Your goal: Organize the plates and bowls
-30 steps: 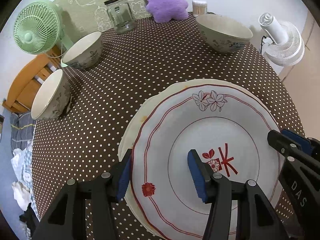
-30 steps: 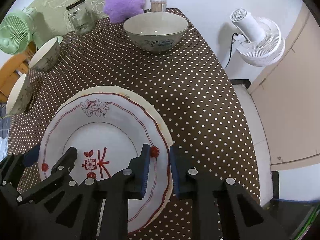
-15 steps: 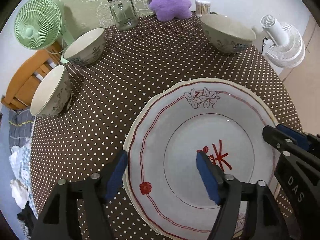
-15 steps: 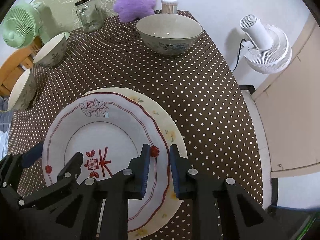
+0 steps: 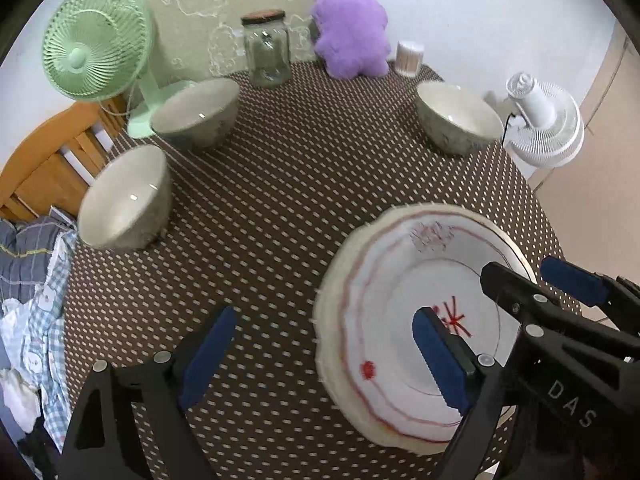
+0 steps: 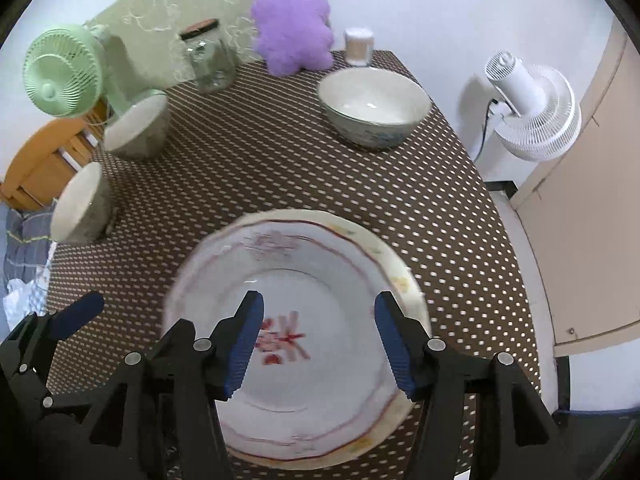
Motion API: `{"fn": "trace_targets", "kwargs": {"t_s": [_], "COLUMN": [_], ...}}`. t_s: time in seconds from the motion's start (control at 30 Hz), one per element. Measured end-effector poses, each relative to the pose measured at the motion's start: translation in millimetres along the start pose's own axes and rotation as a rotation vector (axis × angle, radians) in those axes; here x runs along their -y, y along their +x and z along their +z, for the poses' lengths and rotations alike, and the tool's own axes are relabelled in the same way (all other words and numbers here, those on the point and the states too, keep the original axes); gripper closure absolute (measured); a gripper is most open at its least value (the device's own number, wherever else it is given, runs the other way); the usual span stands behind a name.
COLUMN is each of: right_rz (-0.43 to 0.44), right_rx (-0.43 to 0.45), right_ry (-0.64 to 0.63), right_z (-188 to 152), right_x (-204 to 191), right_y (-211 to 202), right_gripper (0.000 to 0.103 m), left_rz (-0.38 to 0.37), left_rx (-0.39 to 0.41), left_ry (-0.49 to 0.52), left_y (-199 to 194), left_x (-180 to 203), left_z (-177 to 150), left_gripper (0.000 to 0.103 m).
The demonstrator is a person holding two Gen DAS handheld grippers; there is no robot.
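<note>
Two plates sit stacked on the brown polka-dot table (image 6: 460,184): a white plate with red trim (image 6: 316,280) lies on top of a cream plate (image 6: 404,280), whose rim shows as a crescent along the right and lower edge in the right wrist view. In that view the stack fills the lower centre of the frame; in the left wrist view it lies at lower right, and the image is blurred there.

The right gripper (image 6: 320,344) hovers over the top plate with its jaws spread wide, pinching nothing; both blue pads hang above the plate's face. The left gripper (image 5: 324,356) also has its jaws spread: one pad is over the bare cloth at lower centre of its frame, the other over the plate's left half. Whether either pad touches the plate I cannot tell.

Three bowls stand apart on the table. A large bowl (image 6: 374,106) sits at upper right of the right wrist frame, near the table edge. Two smaller bowls are at the left: the far bowl (image 5: 196,114) just beside the green fan (image 5: 96,42), and the near bowl (image 5: 124,196) below it in the frame, close to the table's left edge.

At the top of both frames stand a glass jar (image 5: 267,52), a purple plush toy (image 5: 352,32) and a small canister (image 5: 409,57). A white fan (image 6: 532,112) stands off the table at right.
</note>
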State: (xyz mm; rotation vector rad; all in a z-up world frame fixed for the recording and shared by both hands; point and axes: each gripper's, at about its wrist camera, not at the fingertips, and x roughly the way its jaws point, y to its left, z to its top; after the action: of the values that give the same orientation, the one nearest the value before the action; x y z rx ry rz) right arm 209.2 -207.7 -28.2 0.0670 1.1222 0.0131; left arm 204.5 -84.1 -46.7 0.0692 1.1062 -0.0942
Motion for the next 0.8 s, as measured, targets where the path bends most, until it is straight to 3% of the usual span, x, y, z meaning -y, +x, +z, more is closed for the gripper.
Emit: {"fn": "trace_targets", "kwargs": {"t_s": [0.43, 0.8], "right_rz": [0.015, 0.074], "right_rx": [0.108, 0.136], "right_ry": [-0.034, -0.077], "right_z": [26, 55], "right_x": [-92, -170], "right_y": [-30, -13], "right_gripper": [0.041, 0.041], "left_rz": [0.047, 0.12], "left_rx": [0.111, 0.126], "left_ry": [-0.041, -0.133], "left_y": [-33, -25], "left_x": [-88, -172], "left_z": [22, 43], "left_gripper": [0.012, 0.013]}}
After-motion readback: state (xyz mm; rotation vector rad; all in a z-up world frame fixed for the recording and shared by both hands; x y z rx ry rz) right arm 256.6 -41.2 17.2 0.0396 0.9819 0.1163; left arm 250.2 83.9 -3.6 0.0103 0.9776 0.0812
